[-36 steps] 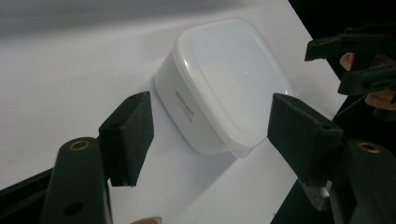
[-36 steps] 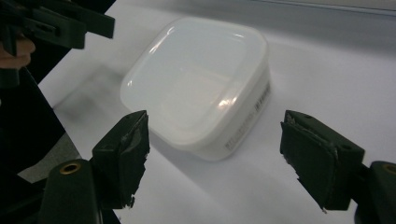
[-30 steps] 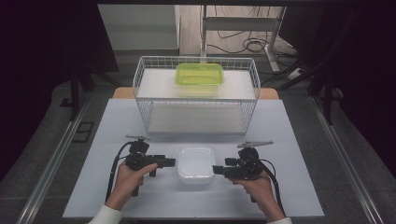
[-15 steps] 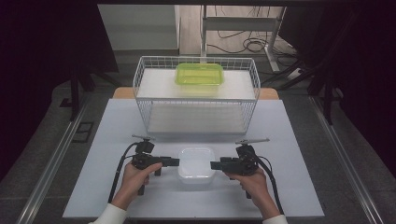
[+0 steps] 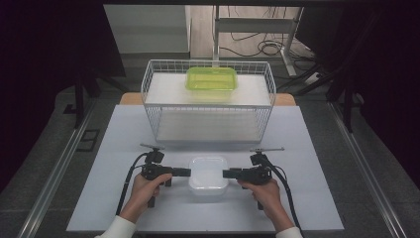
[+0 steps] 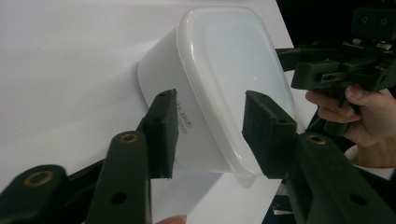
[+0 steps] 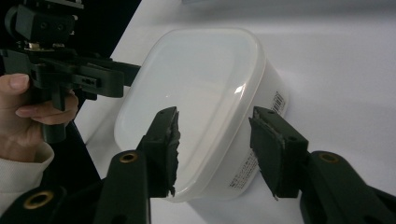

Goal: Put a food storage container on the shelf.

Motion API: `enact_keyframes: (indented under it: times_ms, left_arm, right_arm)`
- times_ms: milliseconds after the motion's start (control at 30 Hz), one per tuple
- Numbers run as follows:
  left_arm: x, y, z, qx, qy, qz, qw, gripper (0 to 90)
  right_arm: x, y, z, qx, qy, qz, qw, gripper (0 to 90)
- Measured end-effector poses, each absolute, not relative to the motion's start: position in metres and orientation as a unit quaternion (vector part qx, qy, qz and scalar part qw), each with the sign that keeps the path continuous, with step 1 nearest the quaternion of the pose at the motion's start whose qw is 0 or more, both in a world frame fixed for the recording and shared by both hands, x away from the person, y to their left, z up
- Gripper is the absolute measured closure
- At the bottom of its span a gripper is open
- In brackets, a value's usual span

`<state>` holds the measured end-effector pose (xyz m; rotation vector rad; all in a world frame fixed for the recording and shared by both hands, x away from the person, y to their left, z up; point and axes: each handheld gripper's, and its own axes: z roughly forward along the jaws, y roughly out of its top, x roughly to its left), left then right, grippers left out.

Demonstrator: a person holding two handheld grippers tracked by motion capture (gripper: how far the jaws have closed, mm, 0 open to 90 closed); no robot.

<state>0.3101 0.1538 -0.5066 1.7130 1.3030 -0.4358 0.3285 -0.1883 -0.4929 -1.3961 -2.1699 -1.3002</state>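
**White lidded container bracketed from both ends**

White lidded container [image 5: 208, 174] sat near the table's [image 5: 99, 163] front edge, at six o'clock from the wire basket [image 5: 208, 106]. Both grippers had come in since a second earlier: left gripper [image 5: 185, 172] at nine o'clock, right gripper [image 5: 227, 173] at three.

Left gripper view: jaws had just been closing around the rim, not yet pressing.

Right gripper view: likewise astride the end, gaps remaining. A two-handed lift looked imminent.

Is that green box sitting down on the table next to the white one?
No, the green box rests up on the wire basket, far behind the white box.
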Motion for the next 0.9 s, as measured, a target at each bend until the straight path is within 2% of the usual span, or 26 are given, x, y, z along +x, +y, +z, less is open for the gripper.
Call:
enact_keyframes:
  times_ms: [167, 467, 700, 900]
  left_arm:
    - [0.310, 0.151, -0.510, 0.693, 0.522, -0.193, 0.458, 66.4]
    - [0.304, 0.151, -0.506, 0.679, 0.537, -0.184, 0.466, 72.7]
    - [0.298, 0.151, -0.499, 0.680, 0.536, -0.170, 0.470, 77.3]
    - [0.293, 0.146, -0.492, 0.692, 0.526, -0.150, 0.471, 79.9]
  right_arm:
    - [0.330, -0.188, -0.496, -0.485, -0.741, -0.443, 0.140, 59.4]
    - [0.327, -0.194, -0.497, -0.504, -0.715, -0.453, 0.172, 71.1]
    - [0.322, -0.194, -0.493, -0.498, -0.718, -0.459, 0.161, 75.4]
    - [0.320, -0.195, -0.488, -0.489, -0.729, -0.460, 0.131, 77.3]
